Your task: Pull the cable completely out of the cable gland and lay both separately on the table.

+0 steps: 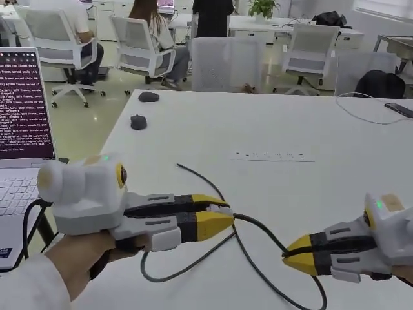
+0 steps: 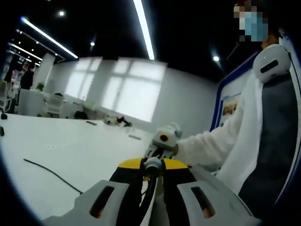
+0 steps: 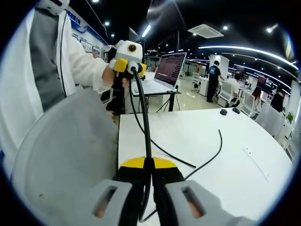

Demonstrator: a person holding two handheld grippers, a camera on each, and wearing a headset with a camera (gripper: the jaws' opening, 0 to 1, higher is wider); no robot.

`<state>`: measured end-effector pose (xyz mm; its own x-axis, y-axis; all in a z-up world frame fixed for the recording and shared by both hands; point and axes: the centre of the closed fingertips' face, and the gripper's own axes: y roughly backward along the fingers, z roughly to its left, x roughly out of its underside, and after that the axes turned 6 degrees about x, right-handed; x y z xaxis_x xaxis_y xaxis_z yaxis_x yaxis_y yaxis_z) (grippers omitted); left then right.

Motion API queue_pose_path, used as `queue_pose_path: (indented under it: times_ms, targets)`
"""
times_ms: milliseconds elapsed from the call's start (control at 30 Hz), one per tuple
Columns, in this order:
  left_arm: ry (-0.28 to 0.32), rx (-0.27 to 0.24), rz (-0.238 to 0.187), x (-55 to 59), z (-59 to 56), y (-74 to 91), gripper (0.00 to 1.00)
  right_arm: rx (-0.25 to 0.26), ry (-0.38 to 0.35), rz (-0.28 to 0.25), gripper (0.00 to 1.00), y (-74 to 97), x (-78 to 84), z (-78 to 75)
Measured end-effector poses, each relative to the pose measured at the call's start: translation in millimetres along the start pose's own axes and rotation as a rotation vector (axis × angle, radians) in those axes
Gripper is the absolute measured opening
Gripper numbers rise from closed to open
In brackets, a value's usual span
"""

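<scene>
1. The left hand-held gripper [image 1: 227, 213] was clamped on the cable gland [image 2: 153, 164], just above the table [image 1: 303, 123].
2. The right hand-held gripper [image 1: 288, 252] was pinched on the cable [image 1: 257, 228] near the gland.
3. The rest of the cable looped across the table.
4. The pull probably needed to run straight along the gland's axis, with the gland held firmly so the cable did not kink.

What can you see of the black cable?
Thin black round cable, rubbery-looking. A span runs between the yellow-tipped left claw and right claw, both shut on it. The rest loops loosely over the white table, with one free end lying bare beyond the left claw.
</scene>
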<state>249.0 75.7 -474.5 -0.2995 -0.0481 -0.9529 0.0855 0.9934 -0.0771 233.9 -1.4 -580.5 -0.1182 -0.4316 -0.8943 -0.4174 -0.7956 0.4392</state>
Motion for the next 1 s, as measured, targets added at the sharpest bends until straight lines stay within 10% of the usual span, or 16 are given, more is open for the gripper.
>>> queue_pose_path:
  times_ms: [400,833,1000]
  targets:
    - [-0.008,-0.037,0.006,-0.8,6.3,-2.3,0.16,0.05,-0.061,-0.011,0.03,6.5,-5.9,-9.9]
    - [-0.007,-0.058,0.075,16.1,7.0,-26.8,0.16,0.011,-0.01,-0.197,0.2,16.7,-83.4,-1.3]
    - [-0.007,-0.063,0.08,18.6,5.8,-36.7,0.16,-0.001,0.035,-0.212,0.19,17.7,-87.2,2.5]
